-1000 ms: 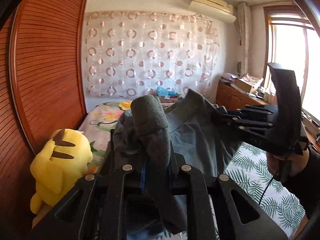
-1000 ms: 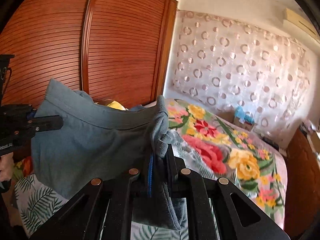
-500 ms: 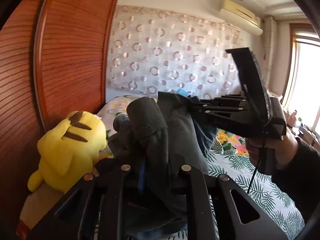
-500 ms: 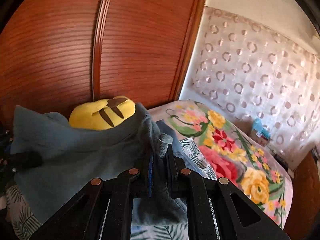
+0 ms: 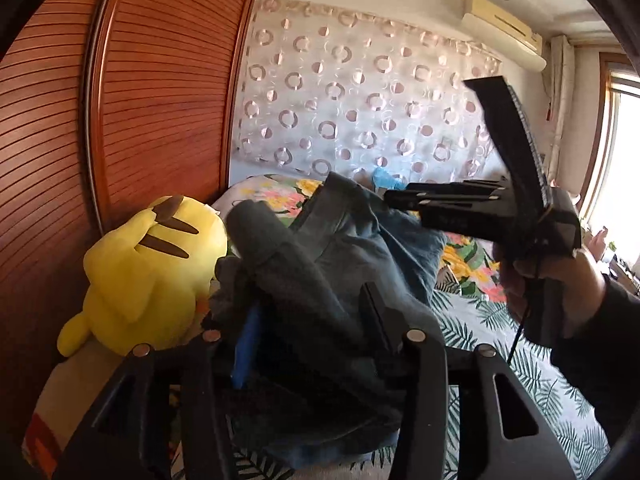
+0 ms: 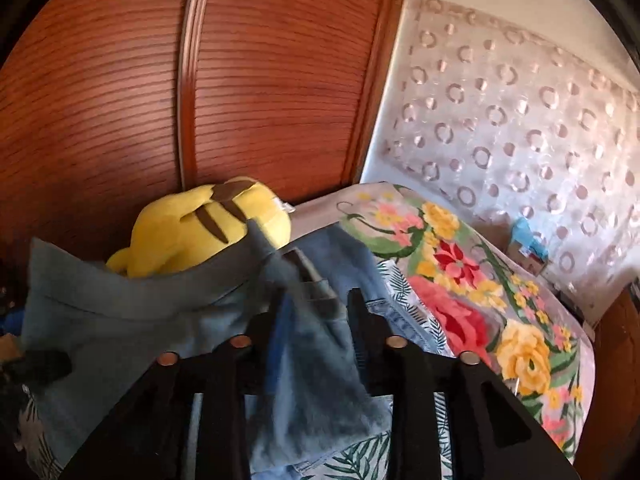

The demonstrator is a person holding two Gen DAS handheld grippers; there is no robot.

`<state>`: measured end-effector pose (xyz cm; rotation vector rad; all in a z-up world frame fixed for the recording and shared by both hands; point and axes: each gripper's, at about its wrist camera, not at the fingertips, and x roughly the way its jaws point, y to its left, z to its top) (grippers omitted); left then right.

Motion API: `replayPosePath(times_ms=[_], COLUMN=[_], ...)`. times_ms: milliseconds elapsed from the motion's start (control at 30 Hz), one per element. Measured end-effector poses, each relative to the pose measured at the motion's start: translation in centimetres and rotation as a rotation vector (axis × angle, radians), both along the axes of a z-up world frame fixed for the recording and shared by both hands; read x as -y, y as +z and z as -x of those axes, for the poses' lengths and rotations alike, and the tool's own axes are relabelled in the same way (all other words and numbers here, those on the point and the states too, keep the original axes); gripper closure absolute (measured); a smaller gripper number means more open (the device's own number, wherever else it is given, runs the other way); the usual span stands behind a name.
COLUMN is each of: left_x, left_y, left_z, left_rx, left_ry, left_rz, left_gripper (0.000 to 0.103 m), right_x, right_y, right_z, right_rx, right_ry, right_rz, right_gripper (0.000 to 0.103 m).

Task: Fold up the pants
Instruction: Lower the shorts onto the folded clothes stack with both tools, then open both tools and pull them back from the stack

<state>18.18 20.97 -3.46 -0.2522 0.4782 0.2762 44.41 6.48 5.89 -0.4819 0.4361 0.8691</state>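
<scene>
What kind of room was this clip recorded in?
A bedroom in a home, most likely: a bed with a floral bedspread, a yellow plush toy against the wooden slatted wardrobe doors, and a wall-mounted air conditioner.

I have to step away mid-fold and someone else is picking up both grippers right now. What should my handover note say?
Left gripper: jaws opening, a bunched edge of the pants lies between them, no longer pinched.
Right gripper: jaws opening too, pants cloth draped between the fingers.
Pants: heaped on the bed near the yellow plush toy by the wooden wardrobe; one half looks brought over the other.
Done: apparently a first fold, being let go.
Left: draw both grippers clear, check the edges line up, smooth, then probably fold once more.
</scene>
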Motion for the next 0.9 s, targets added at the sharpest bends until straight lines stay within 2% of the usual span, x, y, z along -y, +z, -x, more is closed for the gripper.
replayPosePath(times_ms=[200, 333, 467, 600, 900], left_x=[0.3, 0.4, 0.7, 1.2, 3.9], left_y=[-0.4, -0.5, -0.1, 1.0, 2.7], left_z=[0.1, 0.3, 0.7, 1.6, 4.0], left_rx=[-0.039, -0.054, -0.06, -0.053, -0.036], left_ry=[-0.014, -0.016, -0.028, -0.048, -0.12], left_rz=[-0.019, -0.027, -0.047, -0.08, -0.128], left_gripper=[0.055, 0.055, 0.055, 0.055, 0.055], right_x=[2.7, 2.8, 2.4, 3.6, 9.4], right_y=[-1.2, -2.6, -2.3, -1.6, -1.6], right_z=[0.2, -0.2, -0.2, 1.7, 9.2], right_rx=[-0.04, -0.063, -0.088, -0.094, -0.121], right_ry=[-0.027, -0.061, -0.087, -0.106, -0.17], right_rz=[-0.009, 0.015, -0.004, -0.047, -0.145], right_gripper=[0.067, 0.067, 0.067, 0.067, 0.067])
